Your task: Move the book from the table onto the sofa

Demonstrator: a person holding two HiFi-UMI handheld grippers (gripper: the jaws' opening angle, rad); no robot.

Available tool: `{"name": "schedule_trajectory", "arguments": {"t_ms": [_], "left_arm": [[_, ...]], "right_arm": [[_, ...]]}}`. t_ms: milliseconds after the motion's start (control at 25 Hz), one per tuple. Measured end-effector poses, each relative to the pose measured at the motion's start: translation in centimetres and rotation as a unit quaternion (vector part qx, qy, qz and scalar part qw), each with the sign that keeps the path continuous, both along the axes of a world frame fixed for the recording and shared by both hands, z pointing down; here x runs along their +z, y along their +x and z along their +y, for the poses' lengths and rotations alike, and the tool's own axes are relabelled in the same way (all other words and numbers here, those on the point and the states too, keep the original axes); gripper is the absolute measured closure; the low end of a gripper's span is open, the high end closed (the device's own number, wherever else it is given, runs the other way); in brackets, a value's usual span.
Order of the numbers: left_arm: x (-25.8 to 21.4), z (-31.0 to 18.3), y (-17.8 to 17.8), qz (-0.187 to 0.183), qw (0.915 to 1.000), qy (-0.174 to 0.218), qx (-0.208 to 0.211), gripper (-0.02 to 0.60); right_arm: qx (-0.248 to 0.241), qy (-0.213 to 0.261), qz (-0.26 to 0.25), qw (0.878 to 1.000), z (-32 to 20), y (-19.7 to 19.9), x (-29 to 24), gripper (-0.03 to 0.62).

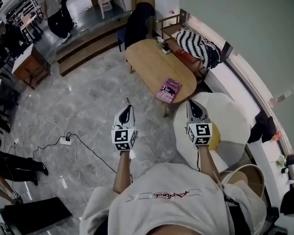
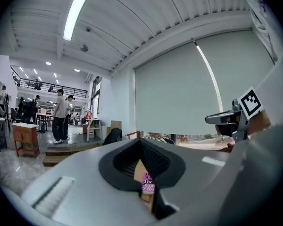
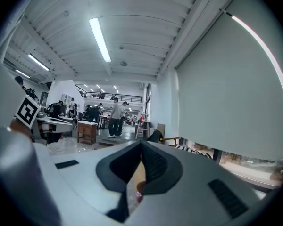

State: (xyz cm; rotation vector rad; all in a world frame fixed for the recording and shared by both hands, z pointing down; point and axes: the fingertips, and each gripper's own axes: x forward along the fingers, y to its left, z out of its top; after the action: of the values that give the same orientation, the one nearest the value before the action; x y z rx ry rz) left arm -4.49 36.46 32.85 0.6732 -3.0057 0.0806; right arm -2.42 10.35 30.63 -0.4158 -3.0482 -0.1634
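A pink book (image 1: 169,90) lies at the near end of an oval wooden table (image 1: 147,58), a little ahead of both grippers. My left gripper (image 1: 128,105) is held level over the marble floor, jaws shut and empty, short and left of the book. My right gripper (image 1: 192,103) is also shut and empty, over the edge of a white round seat, just right of the book. In the left gripper view the book (image 2: 148,183) shows through the gap below the closed jaws (image 2: 140,142). The right gripper view shows its closed jaws (image 3: 141,145) with a pink sliver (image 3: 138,197) beneath.
A white round seat (image 1: 220,126) stands right of the table. A striped cushion (image 1: 198,45) lies on the bench along the window. A dark chair (image 1: 139,21) is behind the table. A power strip with cables (image 1: 65,140) lies on the floor at left. A woven basket (image 1: 245,175) is near my right.
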Motion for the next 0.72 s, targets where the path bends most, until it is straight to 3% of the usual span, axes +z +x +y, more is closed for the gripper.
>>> {"name": "schedule_trajectory", "arguments": {"t_ms": [720], "left_arm": [[2.0,-1.0,-0.8,0.014,0.9997,-0.012,0.013,0.572]], "right_arm": [[0.000,-0.005,0.014,1.000,0.1,-0.7,1.9,0.585]]}}
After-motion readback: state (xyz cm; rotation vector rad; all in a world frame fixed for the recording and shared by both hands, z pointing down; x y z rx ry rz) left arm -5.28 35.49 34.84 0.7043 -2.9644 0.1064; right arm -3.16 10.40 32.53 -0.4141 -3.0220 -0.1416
